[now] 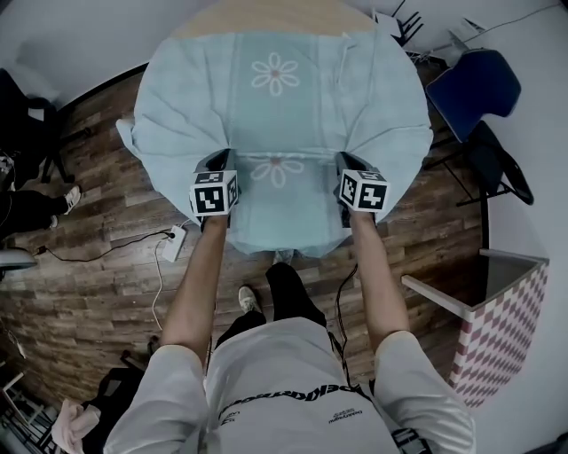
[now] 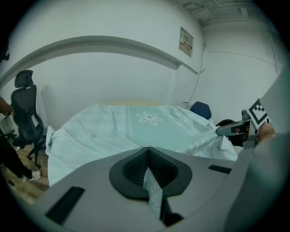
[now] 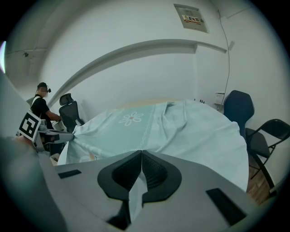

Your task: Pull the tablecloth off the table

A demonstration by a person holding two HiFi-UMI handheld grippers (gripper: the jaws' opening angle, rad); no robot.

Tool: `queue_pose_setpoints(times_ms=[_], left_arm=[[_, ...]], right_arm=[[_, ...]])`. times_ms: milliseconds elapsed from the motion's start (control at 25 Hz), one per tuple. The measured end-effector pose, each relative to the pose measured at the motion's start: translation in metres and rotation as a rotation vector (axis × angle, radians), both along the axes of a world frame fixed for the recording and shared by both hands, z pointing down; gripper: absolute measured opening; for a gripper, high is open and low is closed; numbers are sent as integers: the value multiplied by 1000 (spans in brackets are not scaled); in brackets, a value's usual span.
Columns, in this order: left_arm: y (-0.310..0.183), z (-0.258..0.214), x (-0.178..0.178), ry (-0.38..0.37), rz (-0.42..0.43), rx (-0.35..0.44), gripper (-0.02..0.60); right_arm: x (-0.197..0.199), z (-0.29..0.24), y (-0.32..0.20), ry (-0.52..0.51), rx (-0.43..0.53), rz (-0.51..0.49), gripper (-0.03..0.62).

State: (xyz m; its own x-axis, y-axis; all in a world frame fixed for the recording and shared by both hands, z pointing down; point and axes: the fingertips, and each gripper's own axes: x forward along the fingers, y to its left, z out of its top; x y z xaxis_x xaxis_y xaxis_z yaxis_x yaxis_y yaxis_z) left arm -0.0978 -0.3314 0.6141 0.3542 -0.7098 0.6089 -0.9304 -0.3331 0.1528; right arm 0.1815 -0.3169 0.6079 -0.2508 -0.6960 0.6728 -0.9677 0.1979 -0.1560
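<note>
A pale blue tablecloth with white flower prints covers most of a round wooden table, whose far rim shows bare. My left gripper is shut on the cloth's near edge at the left, and a strip of cloth runs back between its pads. At the right my right gripper is shut on the same edge, with a fold of cloth pinched between its pads. The cloth is stretched taut between both grippers and ridges run from each grip toward the table's middle.
A blue chair and a dark folding chair stand at the right. A checked cabinet is at the near right. A power strip with its cable lies on the wooden floor. A black office chair stands at the left.
</note>
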Motion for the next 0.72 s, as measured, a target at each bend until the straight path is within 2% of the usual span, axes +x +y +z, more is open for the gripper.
queue_pose_setpoints(times_ms=[400, 720], left_arm=[[49, -26, -3, -19, 46, 56, 15], [96, -55, -8, -5, 48, 106, 15]], right_arm=[[-4, -20, 59, -21, 43, 38, 35], [-9, -49, 109, -30, 113, 75, 35]])
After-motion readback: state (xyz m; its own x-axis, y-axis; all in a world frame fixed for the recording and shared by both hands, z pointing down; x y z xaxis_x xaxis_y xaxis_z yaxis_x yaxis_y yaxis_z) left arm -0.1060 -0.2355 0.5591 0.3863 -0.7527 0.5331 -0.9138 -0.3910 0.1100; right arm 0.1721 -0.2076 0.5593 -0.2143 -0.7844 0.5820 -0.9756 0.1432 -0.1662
